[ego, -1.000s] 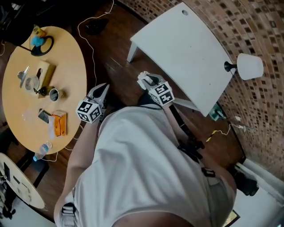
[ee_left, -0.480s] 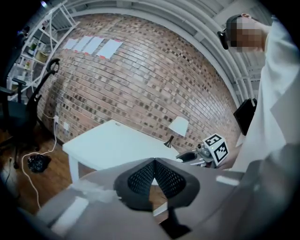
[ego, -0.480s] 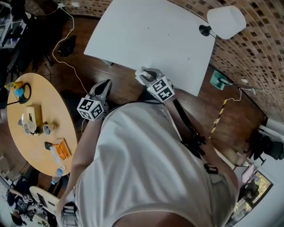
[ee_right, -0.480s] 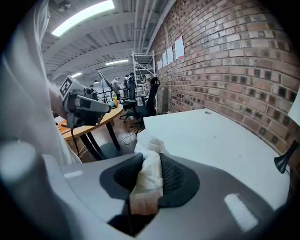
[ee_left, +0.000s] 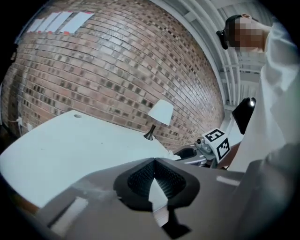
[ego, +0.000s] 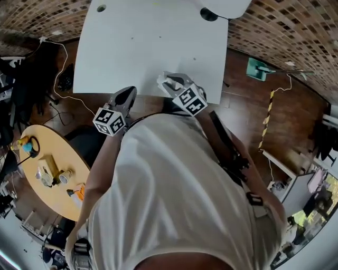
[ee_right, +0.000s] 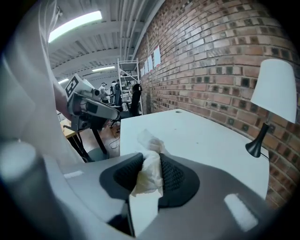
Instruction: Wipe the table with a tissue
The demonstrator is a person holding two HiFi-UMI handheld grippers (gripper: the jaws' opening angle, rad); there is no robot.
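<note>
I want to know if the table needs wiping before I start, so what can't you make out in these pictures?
1. Head view: the lamp has its shade cut off by the top edge.
2. Head view: the small things on the round table are too small to name.
3. Head view and both gripper views: any dirt on the white table is too small to see.

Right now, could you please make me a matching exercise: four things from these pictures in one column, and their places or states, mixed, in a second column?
Things:
1. tissue
2. lamp
3. left claw
4. round wooden table

Places or states:
A. shut, nothing inside
B. on the white table, beside the brick wall
C. pinched in the right claw
D. apart from the white table, bearing small things

Pairs: 1-C, 2-B, 3-A, 4-D.
</note>
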